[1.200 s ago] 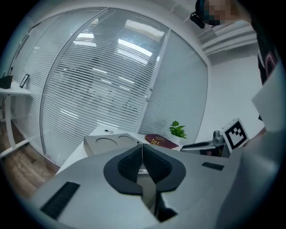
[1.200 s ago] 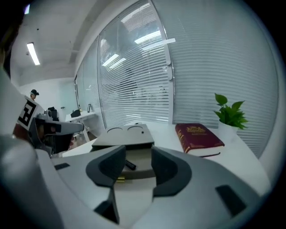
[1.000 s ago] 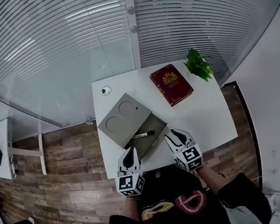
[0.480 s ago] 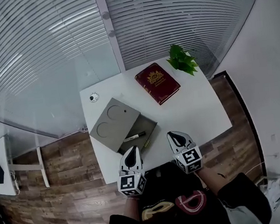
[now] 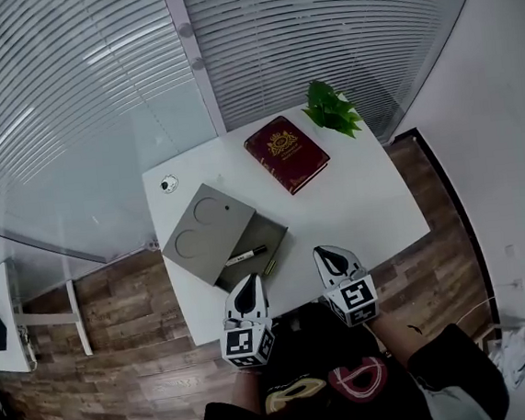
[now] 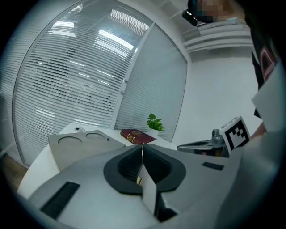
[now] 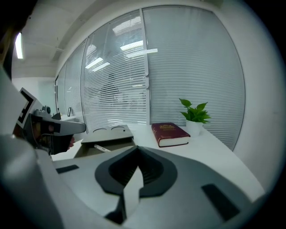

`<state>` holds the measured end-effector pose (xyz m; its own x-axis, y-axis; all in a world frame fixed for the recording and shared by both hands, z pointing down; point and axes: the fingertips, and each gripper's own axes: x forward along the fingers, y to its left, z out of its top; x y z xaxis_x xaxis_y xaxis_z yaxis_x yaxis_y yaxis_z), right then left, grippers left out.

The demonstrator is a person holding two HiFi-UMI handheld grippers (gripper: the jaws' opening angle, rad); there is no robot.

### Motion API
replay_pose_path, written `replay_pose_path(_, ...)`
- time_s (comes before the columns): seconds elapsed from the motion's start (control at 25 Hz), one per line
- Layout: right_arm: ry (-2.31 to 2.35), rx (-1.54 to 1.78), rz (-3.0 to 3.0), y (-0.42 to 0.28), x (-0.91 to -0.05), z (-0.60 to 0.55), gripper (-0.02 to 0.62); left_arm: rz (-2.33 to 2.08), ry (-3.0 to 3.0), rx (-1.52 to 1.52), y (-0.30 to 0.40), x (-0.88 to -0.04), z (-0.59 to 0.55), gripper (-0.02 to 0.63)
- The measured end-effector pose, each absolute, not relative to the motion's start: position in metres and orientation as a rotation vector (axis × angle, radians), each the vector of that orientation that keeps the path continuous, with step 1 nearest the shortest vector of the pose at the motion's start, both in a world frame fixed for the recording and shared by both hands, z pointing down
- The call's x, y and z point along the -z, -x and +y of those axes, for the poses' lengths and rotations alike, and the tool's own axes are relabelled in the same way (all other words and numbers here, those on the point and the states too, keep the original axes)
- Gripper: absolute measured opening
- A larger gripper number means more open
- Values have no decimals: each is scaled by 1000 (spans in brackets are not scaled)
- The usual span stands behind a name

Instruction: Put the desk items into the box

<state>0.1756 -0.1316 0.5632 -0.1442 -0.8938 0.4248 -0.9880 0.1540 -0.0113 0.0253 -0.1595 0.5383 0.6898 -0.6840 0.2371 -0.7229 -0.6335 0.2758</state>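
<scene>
A grey box (image 5: pixel 191 236) sits on the white desk (image 5: pixel 364 208), its lid with two round recesses slid back to the far left. In the open part lie a black-and-white marker (image 5: pixel 246 253) and a small gold item (image 5: pixel 269 267). Both grippers hang at the desk's near edge, in front of the person's body. My left gripper (image 5: pixel 247 283) is shut and empty, just short of the box. My right gripper (image 5: pixel 330 255) is shut with nothing in it. The right gripper view shows the box (image 7: pixel 107 141) and marker (image 7: pixel 100 148) beyond the right gripper (image 7: pixel 137 147).
A dark red book (image 5: pixel 285 153) lies at the desk's far side, with a small potted plant (image 5: pixel 330 108) at the far right corner. A small round object (image 5: pixel 168 183) sits at the far left corner. Window blinds stand behind the desk, wood floor around it.
The right gripper's jaws have gone from apart to shut. Both grippers have drawn back off the desk towards the person, and the head view has swung so the desk sits higher and farther.
</scene>
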Motion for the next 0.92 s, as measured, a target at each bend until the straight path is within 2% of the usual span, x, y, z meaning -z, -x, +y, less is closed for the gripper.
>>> replay_pose_path(0.92,-1768,-353,-2133,-171,-564,-127,9,-1149,-2542,-155,-18,-541,-148,18)
